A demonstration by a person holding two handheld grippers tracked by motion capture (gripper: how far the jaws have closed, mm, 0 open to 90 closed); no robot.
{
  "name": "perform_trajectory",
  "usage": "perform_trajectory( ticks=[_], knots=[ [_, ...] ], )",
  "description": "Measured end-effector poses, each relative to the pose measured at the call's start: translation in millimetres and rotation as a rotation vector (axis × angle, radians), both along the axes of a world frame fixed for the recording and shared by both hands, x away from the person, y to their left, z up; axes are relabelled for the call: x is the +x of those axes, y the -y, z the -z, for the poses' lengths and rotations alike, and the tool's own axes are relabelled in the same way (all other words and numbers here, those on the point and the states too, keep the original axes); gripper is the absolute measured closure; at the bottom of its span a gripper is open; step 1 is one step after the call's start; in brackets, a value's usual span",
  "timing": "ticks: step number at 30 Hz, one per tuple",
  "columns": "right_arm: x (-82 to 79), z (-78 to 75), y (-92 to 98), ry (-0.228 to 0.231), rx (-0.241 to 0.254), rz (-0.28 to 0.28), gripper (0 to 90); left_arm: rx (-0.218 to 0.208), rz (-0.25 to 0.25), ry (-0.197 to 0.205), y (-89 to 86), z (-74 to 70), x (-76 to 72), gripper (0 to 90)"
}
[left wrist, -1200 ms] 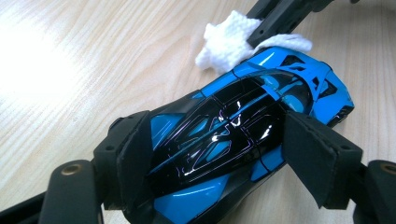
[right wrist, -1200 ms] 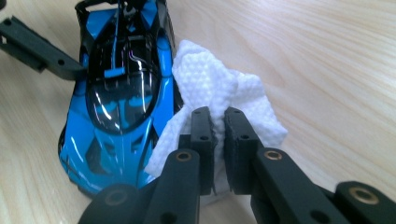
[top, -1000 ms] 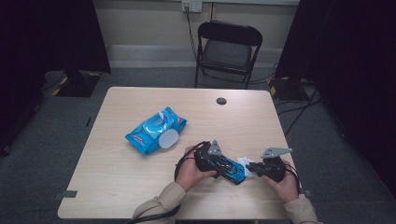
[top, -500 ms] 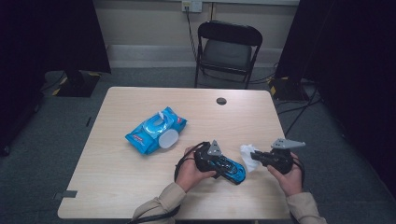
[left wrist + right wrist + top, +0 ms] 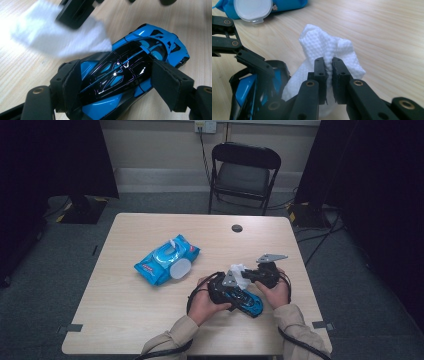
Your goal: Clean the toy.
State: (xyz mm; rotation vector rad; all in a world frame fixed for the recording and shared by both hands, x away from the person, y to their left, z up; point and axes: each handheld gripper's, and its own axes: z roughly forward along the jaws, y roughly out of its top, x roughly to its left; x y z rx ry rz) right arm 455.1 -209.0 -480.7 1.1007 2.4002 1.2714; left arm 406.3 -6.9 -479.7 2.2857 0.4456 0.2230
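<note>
While the left gripper (image 5: 225, 292) clamps its jaws on the two sides of the blue and black toy car (image 5: 130, 72), the car lies on the wooden worktop (image 5: 125, 315) near the front edge, at about 5 o'clock from the middle of the worktop in the high view. In the left gripper view the pads (image 5: 72, 80) press against the flanks of the car, and its nose points to 2 o'clock.

The right gripper (image 5: 328, 67) has its jaws closed tight on a white wet wipe (image 5: 324, 47), which is bunched between them. In the high view this wipe (image 5: 239, 274) sits just at 12 o'clock from the car, touching or almost touching its rear part; I cannot tell which. In the left gripper view the wipe (image 5: 62, 40) is blurred and covers the car's end at 10 o'clock.

A blue pack of wet wipes (image 5: 165, 260) lies at 10 o'clock from the car, well apart, with its white round lid (image 5: 180, 269) flipped open. A small dark round cap (image 5: 237, 228) is in the worktop near the far edge. Behind the worktop a black folding chair (image 5: 245, 175) stands.
</note>
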Motion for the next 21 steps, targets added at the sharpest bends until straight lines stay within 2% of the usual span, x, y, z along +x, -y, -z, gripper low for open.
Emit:
perform_trajectory(
  ticks=[2,6,9,15,21],
  knots=[
    [1.9,5.4,-13.8,-0.011,-0.021,-0.031,83.2,-0.006,-0.003,-0.001,0.1,0.4,-0.4,24.6],
    [1.9,13.2,-20.5,-0.037,-0.010,-0.051,83.1,-0.001,-0.002,0.001,-0.1,0.1,0.0,24.6],
    [-0.4,17.9,-25.7,-0.046,-0.028,-0.075,83.2,-0.004,-0.005,0.001,-0.2,0.3,-0.3,24.6],
    [-2.1,17.0,-20.6,-0.061,-0.025,-0.094,83.5,-0.006,-0.009,0.001,0.3,0.4,-0.9,24.6],
    [-6.3,15.9,-13.1,-0.054,-0.041,-0.122,83.6,-0.001,-0.006,-0.001,0.1,0.1,-0.2,24.7]
  ],
)
